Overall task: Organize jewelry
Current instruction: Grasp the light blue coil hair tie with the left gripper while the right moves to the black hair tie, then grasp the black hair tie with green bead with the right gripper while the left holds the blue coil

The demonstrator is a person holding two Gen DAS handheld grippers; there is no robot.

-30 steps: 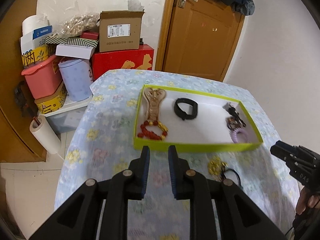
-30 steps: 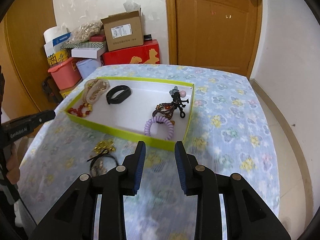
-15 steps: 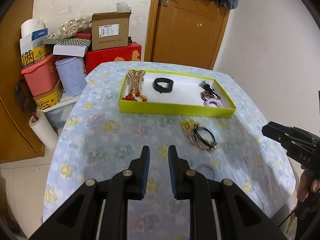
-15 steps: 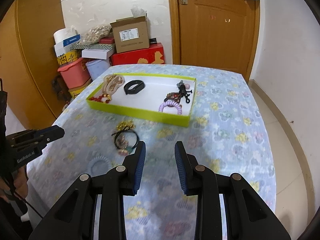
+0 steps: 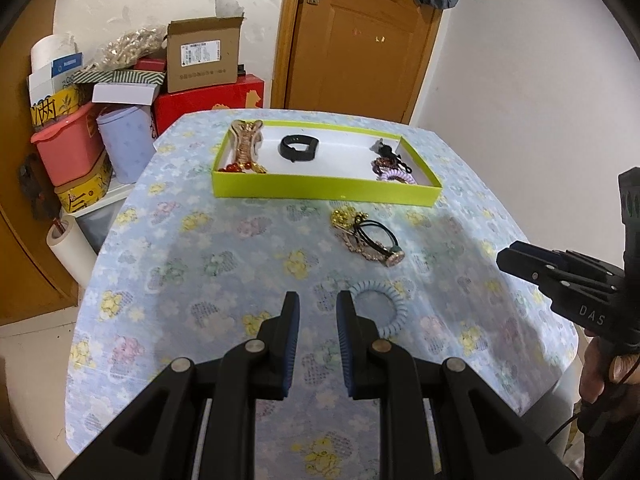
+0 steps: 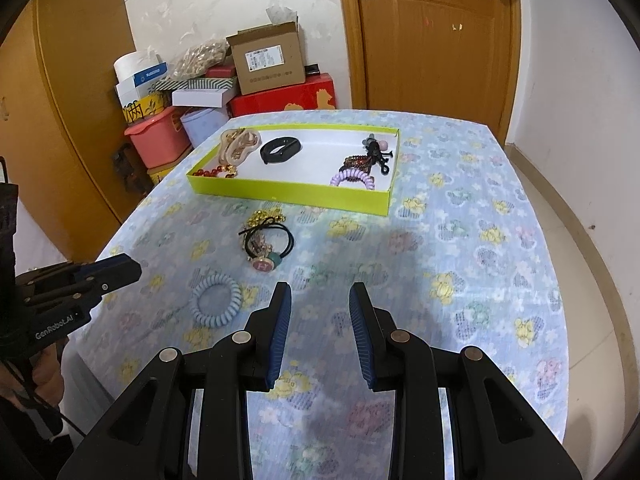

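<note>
Both tools empty, jaws part-open: left tool narrow, right tool wider, above tabletop near edge. Green tray toward far edge holds jewelry; blue coil tie, black hair-tie pile lie loose mid-tabletop.

The near part of the counter is mostly bare cloth, so a gripper can pass there freely, above all on the right side toward the door. In the middle lie a blue coil hair tie and, just behind it, a small heap of black hair ties and gold pieces. Behind them the green tray stands across the far half, and its low wall blocks a flat approach. Bare cloth stays on both sides of the tray. Left of the counter, stacked boxes stand close to its edge.
</note>
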